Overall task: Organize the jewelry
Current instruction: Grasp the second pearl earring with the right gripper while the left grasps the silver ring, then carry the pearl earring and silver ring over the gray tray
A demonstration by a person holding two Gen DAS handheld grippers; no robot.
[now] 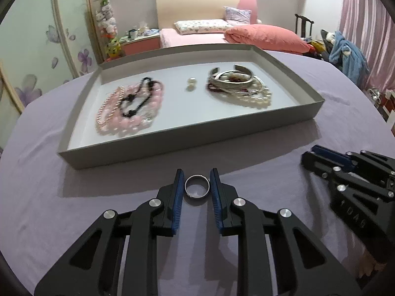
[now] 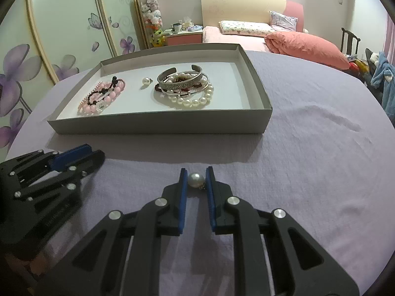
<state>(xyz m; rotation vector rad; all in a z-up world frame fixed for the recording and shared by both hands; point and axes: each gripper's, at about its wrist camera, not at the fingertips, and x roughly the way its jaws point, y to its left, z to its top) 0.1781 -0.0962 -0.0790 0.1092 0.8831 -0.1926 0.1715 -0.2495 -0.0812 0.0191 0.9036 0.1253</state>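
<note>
Low in the centre of the left wrist view, a silver ring (image 1: 197,186) sits between the blue pads of the left tongs (image 1: 197,185); the pads stand narrow and very close on each side, but we cannot tell whether they already grip it or whether it rests on the purple cloth (image 1: 333,113). In the same spot of the right wrist view, a pearl earring (image 2: 196,180) lies between the pads of the right tongs (image 2: 196,181), likewise narrow, the left pad touching or nearly so; a firm hold is not shown.

Above, in the middle of both frames, stands the grey tray (image 2: 158,125). It holds pink bead strands (image 2: 101,98) at its left, loose pearl pieces (image 2: 146,82) at its centre, and bangles with a pearl bracelet (image 2: 187,86) at its right.

We judge the step in hand to be closing on both small pieces. To do it well we would close slowly and squarely, since a round pearl and a thin ring can slip sideways, then lift clear of the tray's near wall before setting each by its like.
</note>
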